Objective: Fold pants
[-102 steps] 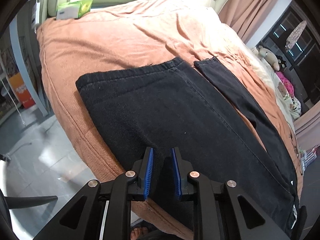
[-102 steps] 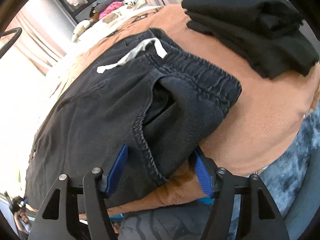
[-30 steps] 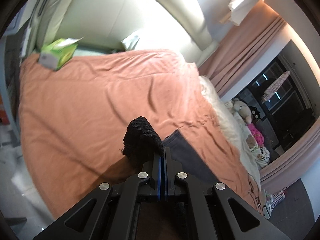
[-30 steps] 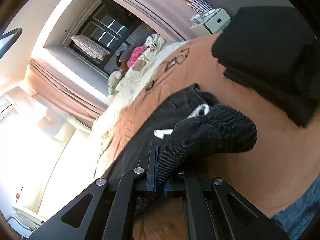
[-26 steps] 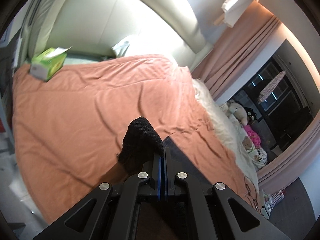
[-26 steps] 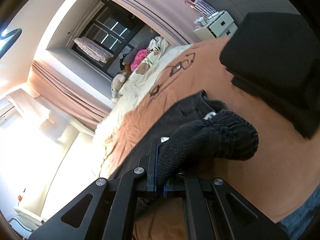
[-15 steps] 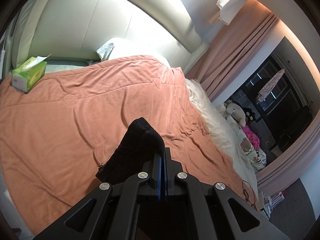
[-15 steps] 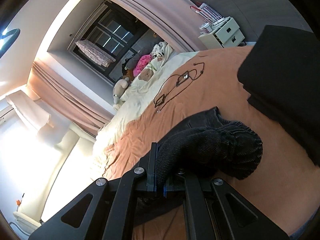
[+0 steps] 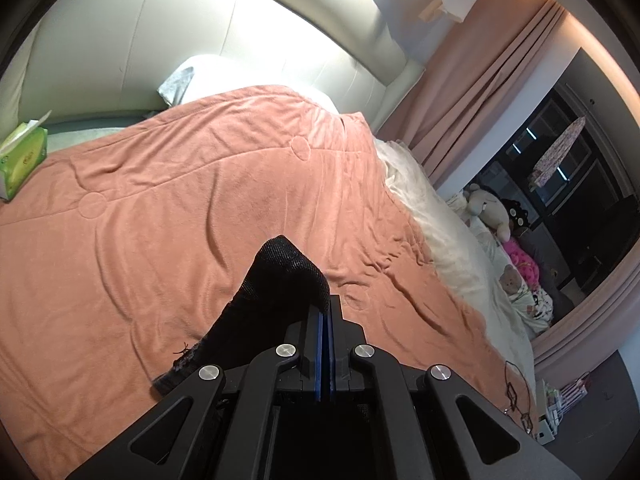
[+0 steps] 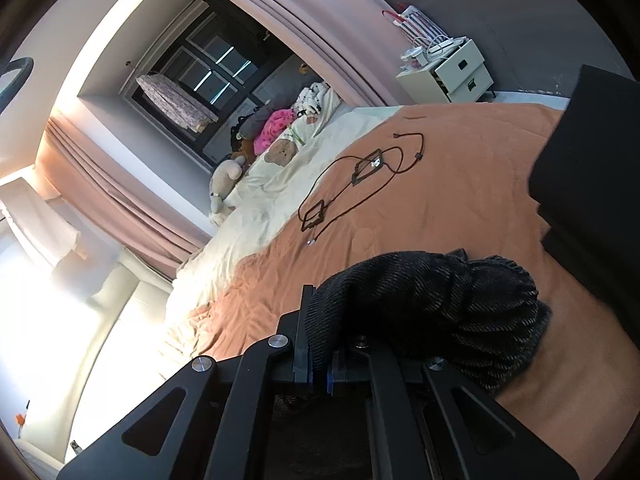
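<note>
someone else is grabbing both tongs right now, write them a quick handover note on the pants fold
Left tongs: shut on a dark hem end of the pants, lifted above the orange blanket.
Right tongs: shut on the elastic waistband, also off the blanket.
Both ends are gripped and raised; how the rest of the pants hangs is hidden below the cameras, so no finished fold is visible.
Left to do: probably bring the held edges over, lay the pants down flat, release, then fold again.
Watch out: black folded clothes sit at the right, and a cable lies farther up the blanket.
</note>
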